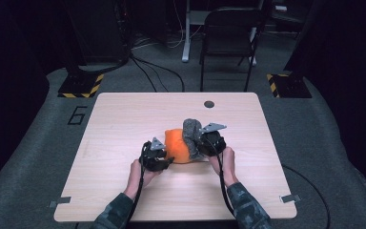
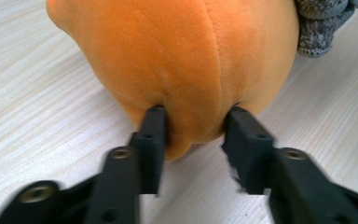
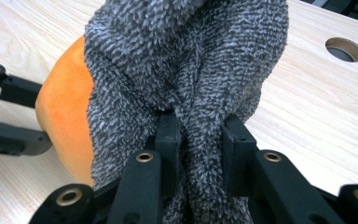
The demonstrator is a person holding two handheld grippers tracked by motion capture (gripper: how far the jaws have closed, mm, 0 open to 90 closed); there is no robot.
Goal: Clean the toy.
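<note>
An orange plush cushion (image 1: 177, 145) lies near the middle of the pale wooden bench (image 1: 124, 119), half inside a grey fuzzy cover (image 1: 190, 136). The left gripper (image 1: 164, 161) pinches the cushion's near end; the right gripper (image 1: 201, 149) pinches the cover. Beyond the far edge stands a folding chair (image 1: 228, 43) on grey carpet.

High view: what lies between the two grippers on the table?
The orange plush and the grey fuzzy cloth lie between the left gripper and right gripper; no bare table separates them.

You see a plain orange plush cushion (image 2: 182, 65), a speckled grey fuzzy cloth (image 3: 191, 60), and a pale wood-grain table (image 1: 124, 119).
</note>
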